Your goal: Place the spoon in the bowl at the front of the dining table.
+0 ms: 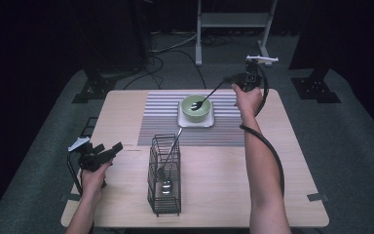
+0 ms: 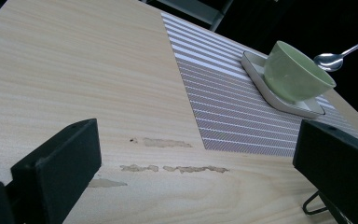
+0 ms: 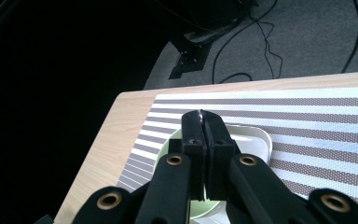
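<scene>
Table [image 1: 126, 112]: pale wood-grain top, rounded corners, a few scuffed patches near the left gripper.
Placemat [image 1: 160, 122]: woven, grey and white stripes, lying flat across the far middle of the table.
Tray [image 1: 181, 121]: small, white, square with rounded corners, resting on the placemat.
Bowl [image 1: 196, 111]: smooth, round, pale green, standing upright on the tray.
Spoon [image 1: 205, 97]: polished metal with a long thin handle, slanting down from the right gripper; its bowl end hangs over the green bowl, and whether it touches the inside cannot be told.
Right gripper [image 1: 226, 79]: black, raised beyond the far right of the bowl, jaws clamped tight on the spoon's handle.
Wire basket [image 1: 164, 175]: black, tall, open mesh, standing at the near middle, well apart from the bowl; cutlery [image 1: 168, 168] of shiny metal leans inside it.
Left gripper [image 1: 114, 148]: black, low over the near left of the table, jaws spread wide with nothing between them.
</scene>
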Motion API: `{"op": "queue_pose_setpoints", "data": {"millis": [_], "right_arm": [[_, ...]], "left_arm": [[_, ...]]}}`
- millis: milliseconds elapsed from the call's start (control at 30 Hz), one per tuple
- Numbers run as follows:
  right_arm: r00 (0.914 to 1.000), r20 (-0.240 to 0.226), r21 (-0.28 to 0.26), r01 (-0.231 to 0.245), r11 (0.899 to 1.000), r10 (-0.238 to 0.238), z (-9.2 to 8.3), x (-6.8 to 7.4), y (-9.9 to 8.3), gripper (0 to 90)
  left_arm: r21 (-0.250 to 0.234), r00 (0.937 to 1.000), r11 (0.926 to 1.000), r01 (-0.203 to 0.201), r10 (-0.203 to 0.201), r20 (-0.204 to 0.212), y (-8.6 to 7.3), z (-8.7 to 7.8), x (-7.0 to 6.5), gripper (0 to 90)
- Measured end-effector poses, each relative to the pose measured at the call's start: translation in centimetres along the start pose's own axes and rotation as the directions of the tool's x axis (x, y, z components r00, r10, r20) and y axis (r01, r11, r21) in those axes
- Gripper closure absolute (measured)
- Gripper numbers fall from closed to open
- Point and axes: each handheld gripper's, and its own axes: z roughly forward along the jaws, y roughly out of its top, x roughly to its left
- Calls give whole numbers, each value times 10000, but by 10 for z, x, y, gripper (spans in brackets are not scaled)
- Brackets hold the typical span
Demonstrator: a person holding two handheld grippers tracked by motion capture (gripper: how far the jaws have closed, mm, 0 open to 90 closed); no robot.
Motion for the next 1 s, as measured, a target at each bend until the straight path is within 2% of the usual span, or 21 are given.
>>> {"op": "queue_pose_setpoints", "data": {"millis": [433, 800, 900, 1000], "right_arm": [[9995, 276, 252, -151, 9996, 144, 17, -11, -6, 884], [9994, 344, 303, 1, 9995, -12, 22, -13, -7, 883], [9986, 524, 474, -50, 9989, 25, 27, -17, -14, 881], [9987, 487, 499, -180, 9986, 155, 29, -21, -18, 882]], "left_arm": [[-17, 10000, 10000, -26, 26, -12, 1, 2, -2, 0], [-19, 10000, 10000, -88, 88, -35, 1, 1, -1, 0], [-44, 9998, 9998, -210, 210, -58, 2, 2, -1, 0], [-46, 9995, 9995, -297, 296, -54, 2, 0, -2, 0]]}}
